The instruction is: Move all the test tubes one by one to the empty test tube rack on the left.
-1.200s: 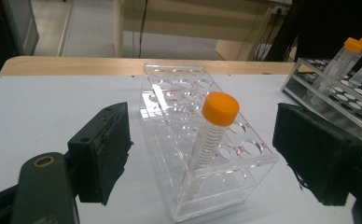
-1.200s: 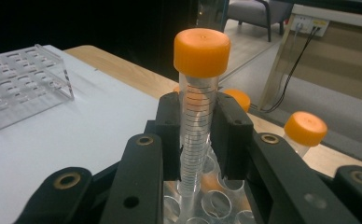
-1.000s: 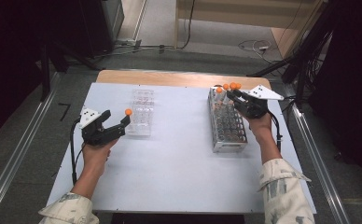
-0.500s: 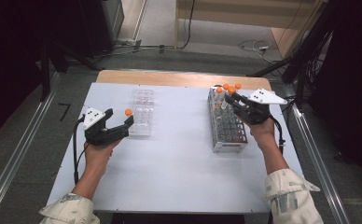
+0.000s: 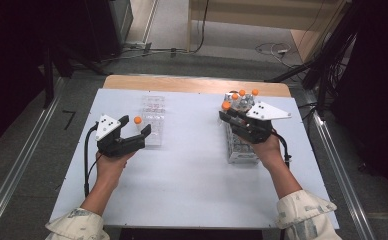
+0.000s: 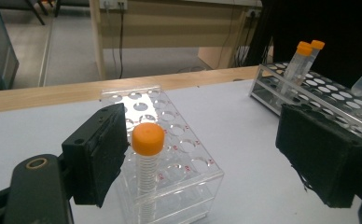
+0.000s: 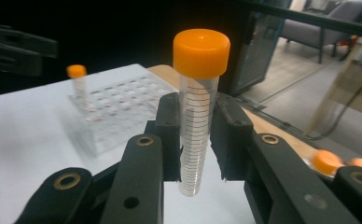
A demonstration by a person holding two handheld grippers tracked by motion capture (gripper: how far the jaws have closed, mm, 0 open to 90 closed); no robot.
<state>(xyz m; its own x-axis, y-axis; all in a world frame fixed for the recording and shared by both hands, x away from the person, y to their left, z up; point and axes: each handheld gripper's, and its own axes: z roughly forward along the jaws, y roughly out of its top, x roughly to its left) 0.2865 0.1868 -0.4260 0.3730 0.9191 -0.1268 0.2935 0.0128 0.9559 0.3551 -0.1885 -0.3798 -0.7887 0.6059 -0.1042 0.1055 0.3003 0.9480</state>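
My right gripper [image 7: 195, 140] clamps an orange-capped clear plastic tube [image 7: 198, 112] at frame centre, not yet racked, while my left gripper [image 6: 216, 154] gapes beside the clear plastic rack [image 6: 170, 140], one tube seated.

Clear rack [image 5: 153, 120] left of metal rack [image 5: 241, 145].

Bare white table [image 5: 192, 180] lies open between the clear rack [image 5: 153, 120] (1 tube [image 6: 147, 161] standing) and metal rack [image 5: 239, 147].

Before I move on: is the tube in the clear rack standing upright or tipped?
Upright. The tube stands straight in a hole of the clear rack, orange cap on top.
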